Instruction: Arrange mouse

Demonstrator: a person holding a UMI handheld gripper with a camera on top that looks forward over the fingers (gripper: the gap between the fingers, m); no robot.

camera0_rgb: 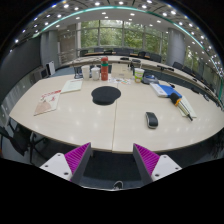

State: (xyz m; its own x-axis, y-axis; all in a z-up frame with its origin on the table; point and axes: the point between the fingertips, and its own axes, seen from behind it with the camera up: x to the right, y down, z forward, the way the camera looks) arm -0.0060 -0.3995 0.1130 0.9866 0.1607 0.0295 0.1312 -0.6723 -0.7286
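While the jaws gape apart, one mouse [151, 120] and one round black pad [106, 95] lie beyond

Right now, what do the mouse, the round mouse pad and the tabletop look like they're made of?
Mouse: probably hard plastic, dark with a dull sheen on top.
Round mouse pad: looks like soft fabric or rubber, flat matte black with no glare.
Tabletop: likely laminate, smooth pale beige with a seam between sections.
The tongs are open and hold nothing, well short of the mouse.
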